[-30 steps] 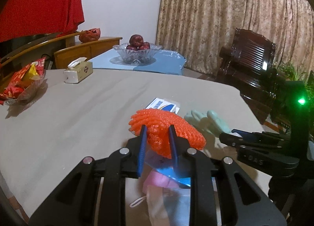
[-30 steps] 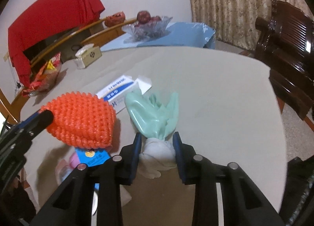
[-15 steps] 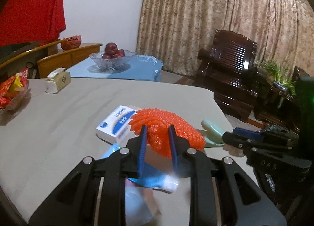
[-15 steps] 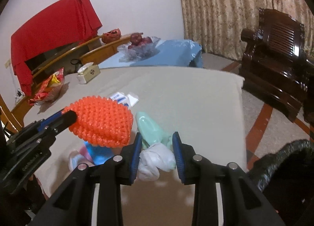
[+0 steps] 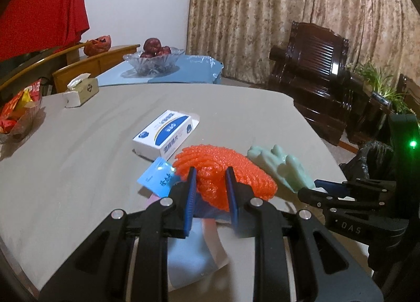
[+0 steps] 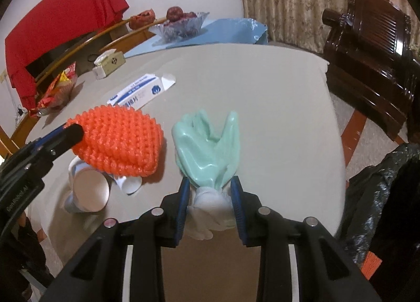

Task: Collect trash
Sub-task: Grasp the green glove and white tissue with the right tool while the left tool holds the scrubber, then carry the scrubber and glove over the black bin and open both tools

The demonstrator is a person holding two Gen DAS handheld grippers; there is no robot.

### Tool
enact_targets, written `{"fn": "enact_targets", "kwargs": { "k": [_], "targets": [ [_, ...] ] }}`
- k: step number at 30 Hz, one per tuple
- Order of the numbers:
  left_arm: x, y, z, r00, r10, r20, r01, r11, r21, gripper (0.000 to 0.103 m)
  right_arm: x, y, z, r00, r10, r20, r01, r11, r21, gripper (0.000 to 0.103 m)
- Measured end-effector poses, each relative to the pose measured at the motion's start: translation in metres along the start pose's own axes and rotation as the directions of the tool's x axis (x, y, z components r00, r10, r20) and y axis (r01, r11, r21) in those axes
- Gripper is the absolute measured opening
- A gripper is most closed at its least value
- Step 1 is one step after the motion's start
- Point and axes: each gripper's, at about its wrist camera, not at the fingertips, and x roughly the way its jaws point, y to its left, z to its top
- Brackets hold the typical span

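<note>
My left gripper (image 5: 209, 174) is shut on an orange foam fruit net (image 5: 225, 170) and holds it above the table; the net also shows in the right wrist view (image 6: 118, 139). My right gripper (image 6: 210, 186) is shut on the white cuff of a mint-green rubber glove (image 6: 207, 147), also seen in the left wrist view (image 5: 283, 170). A white and blue box (image 5: 165, 136) lies on the grey table (image 5: 78, 157). A blue packet (image 5: 157, 178) and a paper cup (image 6: 89, 191) lie under the net. A black trash bag (image 6: 380, 191) hangs at the table's right edge.
A tissue box (image 5: 80, 90) and a bowl of red snack packets (image 5: 18, 115) sit at the far left. A glass fruit bowl (image 5: 155, 60) stands on a blue-covered table behind. A dark wooden armchair (image 5: 320, 76) is at the right.
Both grippers have dropped and swung back toward the table with their loads. The box, blue packet and cup are in view again, and the black bag now sits close on the right.
</note>
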Motion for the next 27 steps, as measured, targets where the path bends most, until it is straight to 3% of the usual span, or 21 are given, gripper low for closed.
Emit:
{"fn": "enact_targets", "kwargs": {
  "k": [4,8,12,19,27],
  "targets": [
    [0.001,0.002,-0.001,1.0,-0.001,-0.003,0.001,1.0,-0.003,0.021,0.005,0.0,0.001,1.0,-0.006,-0.009,0.006,1.0,-0.001,0.036],
    [0.002,0.003,-0.001,1.0,-0.002,-0.001,0.002,1.0,-0.004,0.021,0.012,0.002,0.006,1.0,-0.012,-0.013,0.012,1.0,0.005,0.05],
    [0.003,0.003,-0.001,1.0,-0.003,-0.002,0.003,1.0,-0.003,0.021,0.022,0.001,0.009,0.999,0.0,-0.032,0.0,1.0,0.01,0.052],
    [0.002,0.003,0.0,1.0,-0.004,0.0,0.004,1.0,-0.002,0.021,0.02,0.007,0.012,0.998,0.04,-0.038,-0.04,0.999,-0.017,0.023],
    [-0.007,-0.01,0.014,0.999,-0.032,0.032,0.032,0.999,0.011,0.021,-0.025,0.004,0.019,0.997,0.039,0.062,-0.038,0.999,-0.019,0.019]
  ]
}}
